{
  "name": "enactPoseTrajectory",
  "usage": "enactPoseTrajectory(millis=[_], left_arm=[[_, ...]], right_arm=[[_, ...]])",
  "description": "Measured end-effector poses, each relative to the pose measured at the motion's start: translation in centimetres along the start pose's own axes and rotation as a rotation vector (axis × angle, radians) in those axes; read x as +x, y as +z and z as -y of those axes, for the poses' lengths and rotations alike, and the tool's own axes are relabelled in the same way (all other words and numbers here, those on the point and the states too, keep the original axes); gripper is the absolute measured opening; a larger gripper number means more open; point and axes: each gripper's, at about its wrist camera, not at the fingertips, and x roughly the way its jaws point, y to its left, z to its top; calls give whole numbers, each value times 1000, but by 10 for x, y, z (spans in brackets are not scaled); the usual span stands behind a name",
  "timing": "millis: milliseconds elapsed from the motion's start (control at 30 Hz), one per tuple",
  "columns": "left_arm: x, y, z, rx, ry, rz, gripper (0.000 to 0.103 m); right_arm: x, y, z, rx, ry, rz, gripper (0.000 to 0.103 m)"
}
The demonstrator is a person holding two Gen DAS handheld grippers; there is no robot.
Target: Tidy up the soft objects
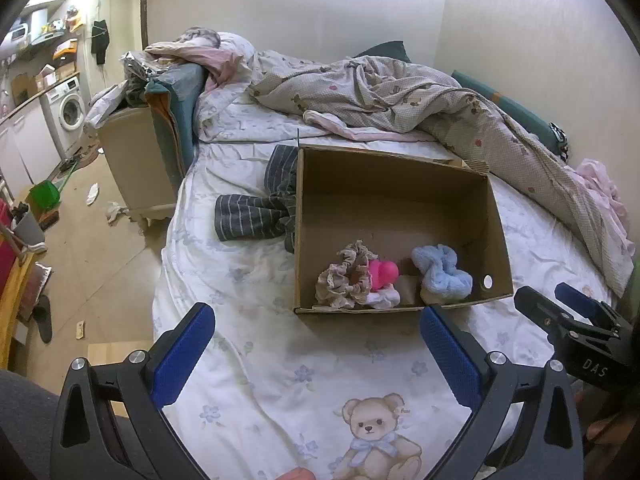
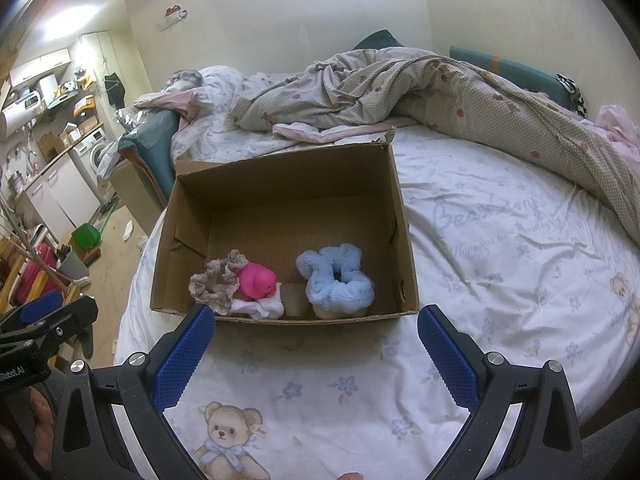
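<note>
Meanwhile both hand-held grippers, left (image 1: 316, 334) and right (image 2: 314, 334), gape empty; cardboard box (image 2: 404, 240) runs lengthwise away.

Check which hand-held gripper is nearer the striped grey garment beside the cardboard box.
Left. The left hand-held gripper sits on the striped grey garment's side of the cardboard box; the right hand-held gripper is past the box's opposite corner.

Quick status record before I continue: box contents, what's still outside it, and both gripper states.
container: cardboard box, open, on the bed
in box: beige scrunchie; pink rubber duck; white cloth; blue fluffy scrunchie
outside box: striped grey garment, against the box's left wall
left gripper: open, holding nothing
right gripper: open, holding nothing
</note>
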Motion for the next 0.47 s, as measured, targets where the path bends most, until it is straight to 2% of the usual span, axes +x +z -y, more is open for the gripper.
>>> enactPoseTrajectory(millis=[300,467], left_arm=[[1,0,0,-2,-2,-4,102],[4,-3,0,-14,-27,-20,102]], right_arm=[[1,-1,-1,-6,0,0,103],[1,-1,-1,-8,-1,0,103]])
